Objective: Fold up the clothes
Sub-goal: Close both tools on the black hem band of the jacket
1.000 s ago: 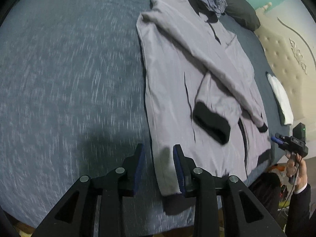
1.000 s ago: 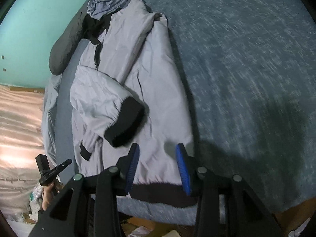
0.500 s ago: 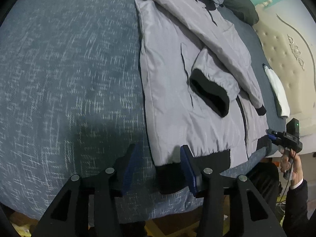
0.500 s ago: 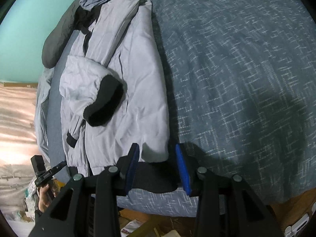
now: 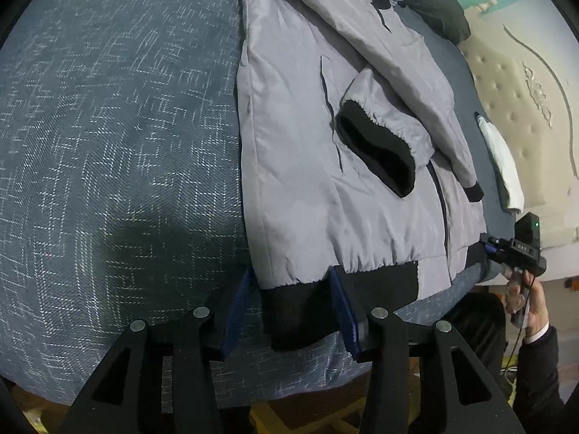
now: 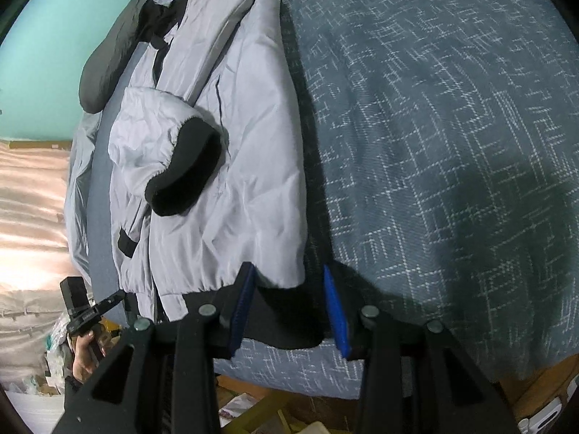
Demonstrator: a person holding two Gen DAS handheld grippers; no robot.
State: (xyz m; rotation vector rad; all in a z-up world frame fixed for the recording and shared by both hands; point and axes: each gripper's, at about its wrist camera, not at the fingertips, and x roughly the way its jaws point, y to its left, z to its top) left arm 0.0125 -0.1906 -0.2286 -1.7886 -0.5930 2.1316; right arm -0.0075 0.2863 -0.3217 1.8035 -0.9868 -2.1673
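Now we see the light grey padded jacket with black ribbed cuffs and hem (image 5: 311, 166) lying flat on the blue-grey woven bed cover (image 5: 119, 137), sleeves folded across its front. Our left hand-held gripper (image 5: 289, 303) has its blue pads spread either side of one black hem corner, unclamped. Our right hand-held gripper (image 6: 289, 311) straddles the hem likewise, pads apart.

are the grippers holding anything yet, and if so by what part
Nothing is held. The left gripper and the right gripper are both open, each straddling the black hem band at a bottom corner of the grey jacket, not closed on it.
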